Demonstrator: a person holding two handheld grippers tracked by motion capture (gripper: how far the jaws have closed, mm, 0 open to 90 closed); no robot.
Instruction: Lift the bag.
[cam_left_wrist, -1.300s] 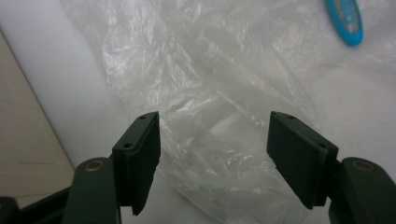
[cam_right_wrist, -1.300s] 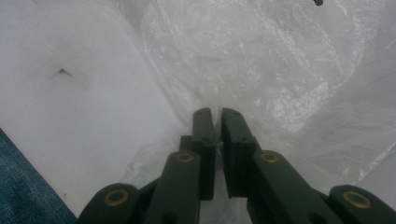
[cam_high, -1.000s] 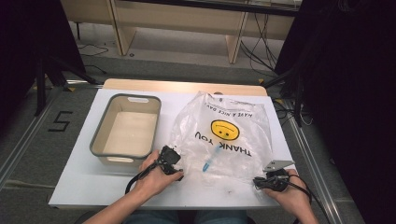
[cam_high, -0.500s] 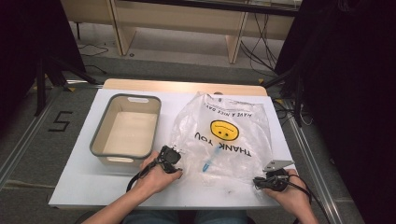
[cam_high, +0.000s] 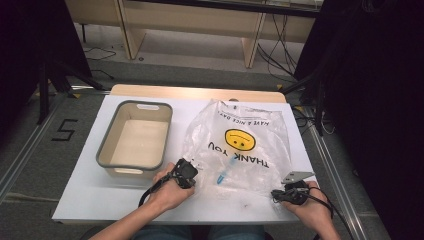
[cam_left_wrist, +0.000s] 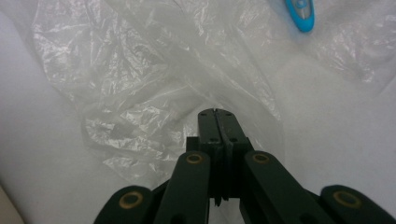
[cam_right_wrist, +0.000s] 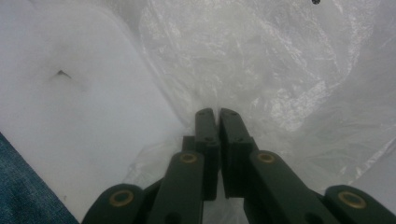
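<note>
On your counter the bin sits left of the bag, close beside it. Inside the bag lies a pen. Your left tongs and right tongs sit at its near corners.

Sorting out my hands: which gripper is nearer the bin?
The left gripper, pinching the bag right beside the bin; the right gripper grips the bag's opposite corner.

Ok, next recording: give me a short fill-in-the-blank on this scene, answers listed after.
1. The face printed on the clear plastic bag is coloured ____.
2. The grey bin sits on the bag's ____ side in the high view.
3. The small item inside the bag is coloured ____.
4. Each hand-held gripper's jaws are ____ on the bag's near edge.

Answers: yellow; left; blue; shut
</note>
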